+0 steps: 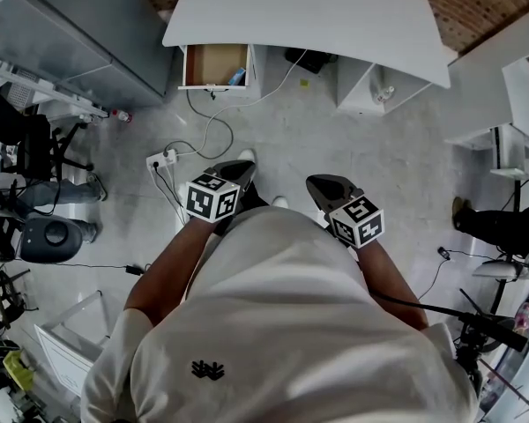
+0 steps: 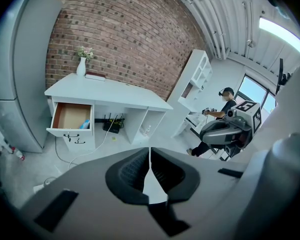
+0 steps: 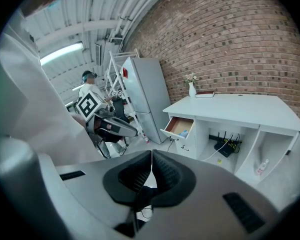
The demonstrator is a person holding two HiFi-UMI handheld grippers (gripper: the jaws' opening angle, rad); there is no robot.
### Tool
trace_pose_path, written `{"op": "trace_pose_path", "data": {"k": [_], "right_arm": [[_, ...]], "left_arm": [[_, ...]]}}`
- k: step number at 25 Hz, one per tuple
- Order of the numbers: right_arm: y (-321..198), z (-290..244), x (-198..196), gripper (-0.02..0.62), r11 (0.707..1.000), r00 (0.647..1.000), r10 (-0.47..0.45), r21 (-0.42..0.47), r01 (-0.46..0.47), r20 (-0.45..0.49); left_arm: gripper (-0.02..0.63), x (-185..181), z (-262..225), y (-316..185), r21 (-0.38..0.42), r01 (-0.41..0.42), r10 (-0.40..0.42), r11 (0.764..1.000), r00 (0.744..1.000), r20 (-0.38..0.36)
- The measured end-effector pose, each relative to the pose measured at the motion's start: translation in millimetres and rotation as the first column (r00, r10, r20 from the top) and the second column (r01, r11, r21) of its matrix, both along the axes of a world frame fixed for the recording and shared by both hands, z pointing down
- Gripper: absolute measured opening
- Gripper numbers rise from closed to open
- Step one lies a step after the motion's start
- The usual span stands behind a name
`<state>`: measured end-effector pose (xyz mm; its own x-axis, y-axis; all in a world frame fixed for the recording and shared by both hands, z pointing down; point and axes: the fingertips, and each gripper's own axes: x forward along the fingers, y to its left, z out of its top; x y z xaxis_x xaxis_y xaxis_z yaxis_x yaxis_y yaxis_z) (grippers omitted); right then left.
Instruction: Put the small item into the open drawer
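At far left a tall grey cabinet [image 1: 70,33] stands just beside the open drawer [image 1: 213,64], so that side leaves little room to swing an arm. On the floor in front lie a power strip [image 1: 161,159] and a looping white cable [image 1: 213,122], which could catch a foot or a gripper on any walk-up. A small blue item [image 1: 237,77] already lies inside the drawer against its right wall, and it looks like the task's thing. The left gripper [image 1: 234,170] hangs close to the body with its fingers pressed together on nothing, and the right gripper [image 1: 331,186] beside it is likewise closed and empty. Both are well apart from the drawer, with bare floor between. The white worktop [image 1: 309,16] overhangs the drawer's back part, so a reach from above risks knocking its edge. The drawer's front end gives the clearer way in.
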<state>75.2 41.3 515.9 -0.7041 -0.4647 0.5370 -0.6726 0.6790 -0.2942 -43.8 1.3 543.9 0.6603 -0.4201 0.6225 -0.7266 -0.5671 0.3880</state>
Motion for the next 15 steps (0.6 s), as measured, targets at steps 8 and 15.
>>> {"op": "trace_pose_path", "data": {"k": [8,15], "right_arm": [[1.7,1.5,-0.4,0.031,1.0,1.0,-0.003,0.0,0.003,0.001],[4.7,1.5,-1.8,0.031,1.0,1.0,0.002,-0.007,-0.002,0.006]], "left_arm": [[0.031,0.0,1.3,1.2,-0.004,0.0,0.0,1.0,1.0,0.005],[0.031,-1.3,1.3,4.5,-0.015,-0.006,0.006,1.0,1.0,0.015]]}}
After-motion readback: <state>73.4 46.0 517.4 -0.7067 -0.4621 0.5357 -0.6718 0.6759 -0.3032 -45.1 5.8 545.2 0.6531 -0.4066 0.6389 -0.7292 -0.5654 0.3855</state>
